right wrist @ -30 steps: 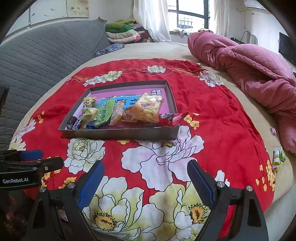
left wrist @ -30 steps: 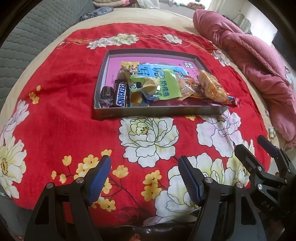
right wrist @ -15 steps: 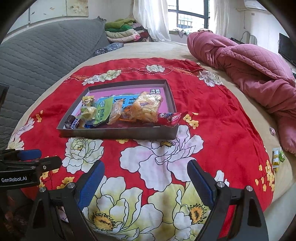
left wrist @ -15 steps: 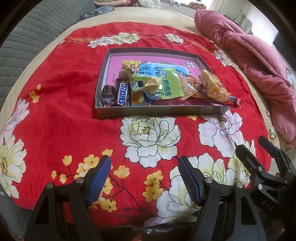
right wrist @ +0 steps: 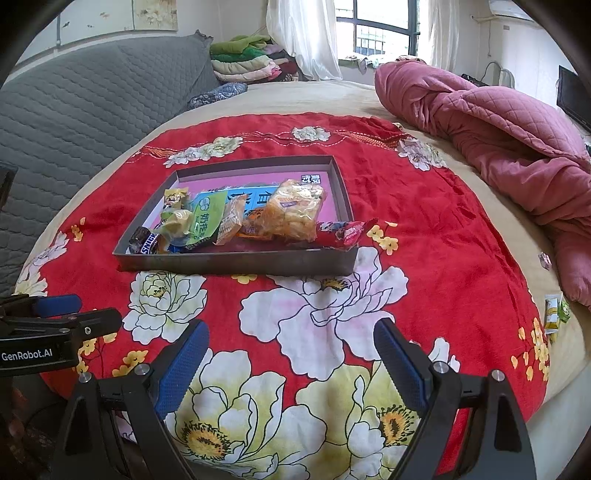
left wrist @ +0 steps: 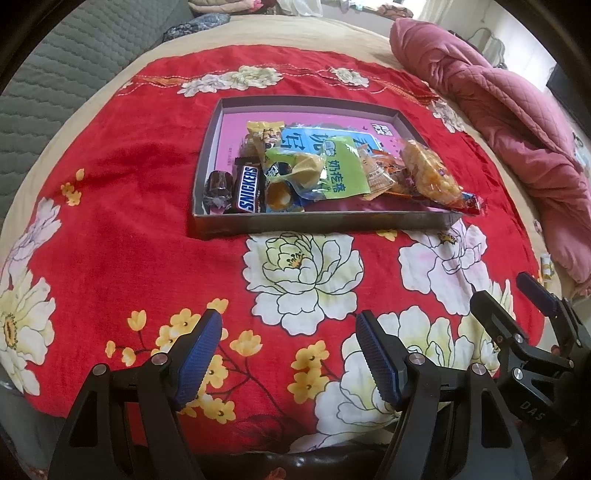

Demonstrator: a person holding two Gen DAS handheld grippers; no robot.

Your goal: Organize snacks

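I see the left gripper (left wrist: 290, 360) and right gripper (right wrist: 291, 363) with jaws apart, empty, above the red cloth (left wrist: 129, 206); snacks (left wrist: 314, 173) fill the tray (left wrist: 317, 223).

Setting: home bedroom. Evidence: wide bed (right wrist: 295, 96) under red floral cloth (right wrist: 424, 221), rumpled pink quilt (right wrist: 498, 122) at its right edge, folded bedding stack (right wrist: 247, 59) by curtained window (right wrist: 380, 29), grey padded headboard (right wrist: 92, 96).
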